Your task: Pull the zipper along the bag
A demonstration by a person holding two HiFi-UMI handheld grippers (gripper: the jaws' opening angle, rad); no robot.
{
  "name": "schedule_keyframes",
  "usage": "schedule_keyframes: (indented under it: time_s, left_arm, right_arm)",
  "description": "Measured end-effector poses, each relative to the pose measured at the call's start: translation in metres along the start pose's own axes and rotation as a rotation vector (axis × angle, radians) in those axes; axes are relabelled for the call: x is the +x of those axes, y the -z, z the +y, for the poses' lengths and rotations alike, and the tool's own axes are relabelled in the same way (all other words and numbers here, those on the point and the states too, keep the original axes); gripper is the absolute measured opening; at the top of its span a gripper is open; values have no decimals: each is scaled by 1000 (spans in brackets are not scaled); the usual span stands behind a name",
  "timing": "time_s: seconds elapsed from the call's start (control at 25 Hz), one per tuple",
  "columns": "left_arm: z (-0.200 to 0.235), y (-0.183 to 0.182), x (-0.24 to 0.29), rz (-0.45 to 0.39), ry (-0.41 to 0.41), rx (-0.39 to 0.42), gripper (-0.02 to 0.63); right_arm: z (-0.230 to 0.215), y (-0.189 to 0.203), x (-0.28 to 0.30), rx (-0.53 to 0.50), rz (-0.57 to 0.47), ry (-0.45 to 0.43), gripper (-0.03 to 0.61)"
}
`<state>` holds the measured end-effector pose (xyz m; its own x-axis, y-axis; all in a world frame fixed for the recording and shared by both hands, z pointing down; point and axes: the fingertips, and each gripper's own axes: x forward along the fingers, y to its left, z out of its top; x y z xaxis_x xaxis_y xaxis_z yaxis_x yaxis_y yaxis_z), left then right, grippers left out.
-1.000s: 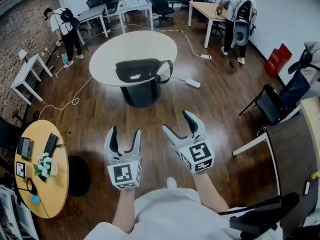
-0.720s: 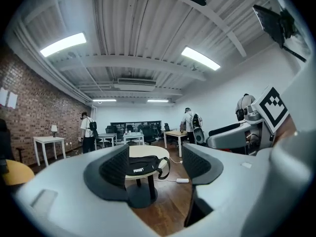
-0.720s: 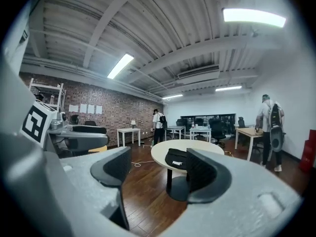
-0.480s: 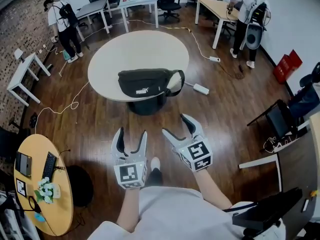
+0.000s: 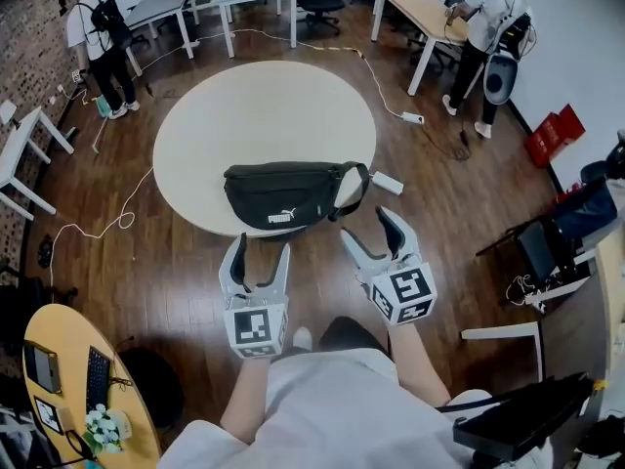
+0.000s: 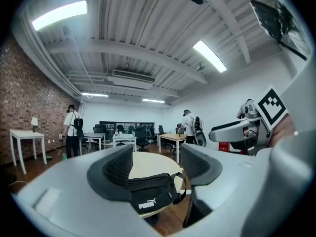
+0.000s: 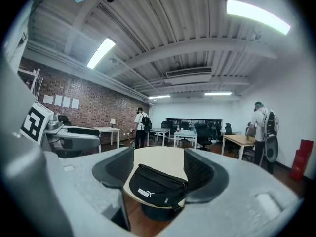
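Note:
A black waist bag [image 5: 288,193] with a white logo lies near the front edge of a round beige table [image 5: 264,106], its strap looped at the right end. Both grippers hover just short of that edge, over the floor. My left gripper [image 5: 262,246] points at the bag's lower left, my right gripper [image 5: 367,225] at its strap end. Both sets of jaws are wide apart and closing, with nothing between them. The bag [image 6: 153,194] shows some way off between the left jaws, and the bag [image 7: 158,186] likewise between the right jaws. I cannot make out the zipper.
A power strip [image 5: 388,183] and cables lie on the wooden floor right of the table. People stand at desks far left [image 5: 98,27] and far right [image 5: 483,18]. A small yellow round table [image 5: 59,369] sits at lower left, dark chairs [image 5: 557,242] at right.
The person has walked up to the round table: the bag, far ahead a second ago, now lies just beyond the fingertips. Both grippers still hold nothing.

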<state>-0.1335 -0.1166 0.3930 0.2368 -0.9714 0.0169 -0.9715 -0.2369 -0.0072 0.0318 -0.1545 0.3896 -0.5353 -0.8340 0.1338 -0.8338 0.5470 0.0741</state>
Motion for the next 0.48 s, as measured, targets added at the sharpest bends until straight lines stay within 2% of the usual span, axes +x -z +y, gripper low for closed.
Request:
schedule_keyframes:
  time_s: [0.12,0.28,0.48]
  left_arm:
    - [2,15,33,24,11,12,319]
    - [6,20,92,36,10,-11,319]
    - [10,11,183,40,-9,34,319]
  right_arm:
    - [-29,13,27,5,35,16,301]
    - [-86,8,73,13,9,54,299]
    - [-155,-6,141,7,-18,34,298]
